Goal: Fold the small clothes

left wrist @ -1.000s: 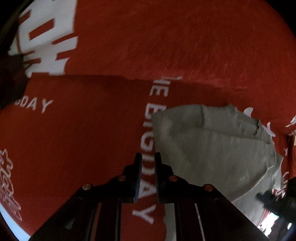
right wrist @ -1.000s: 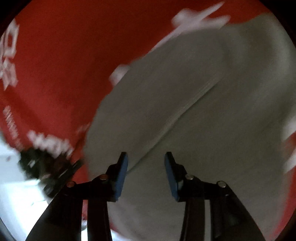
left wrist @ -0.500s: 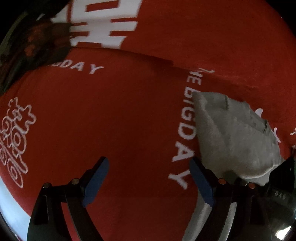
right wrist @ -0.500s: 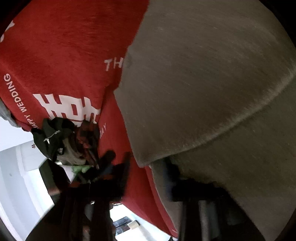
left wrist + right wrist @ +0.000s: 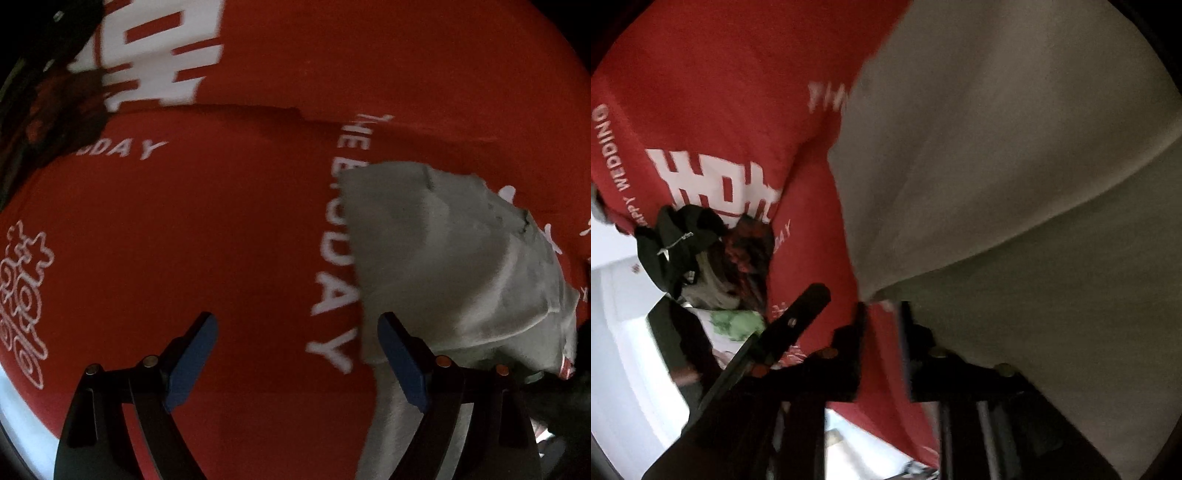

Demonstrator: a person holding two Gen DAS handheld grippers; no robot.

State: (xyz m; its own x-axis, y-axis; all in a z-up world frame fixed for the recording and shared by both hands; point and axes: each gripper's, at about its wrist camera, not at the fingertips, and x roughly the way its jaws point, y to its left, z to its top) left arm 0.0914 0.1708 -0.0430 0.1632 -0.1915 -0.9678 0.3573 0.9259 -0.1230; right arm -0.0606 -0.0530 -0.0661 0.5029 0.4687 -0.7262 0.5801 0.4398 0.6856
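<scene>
A small grey garment (image 5: 454, 273) lies folded on a red cloth-covered table (image 5: 192, 221), to the right in the left wrist view. My left gripper (image 5: 297, 354) is open and empty, over the red cloth just left of the garment's near edge. In the right wrist view the grey garment (image 5: 1015, 155) fills the right side. My right gripper (image 5: 881, 332) is at its near corner with the jaws a narrow gap apart; red cloth shows between them, and I cannot tell if they pinch any fabric.
The red cloth bears white print, "THE BIG DAY" (image 5: 334, 295). A heap of dark and patterned clothes (image 5: 701, 254) lies at the table's far corner; it also shows in the left wrist view (image 5: 48, 99). The other gripper's black finger (image 5: 798, 314) crosses the right wrist view. White floor lies beyond the table edge.
My left gripper opened wide from nearly shut and drew back left of the garment. My right gripper moved to the garment's corner and its jaws narrowed.
</scene>
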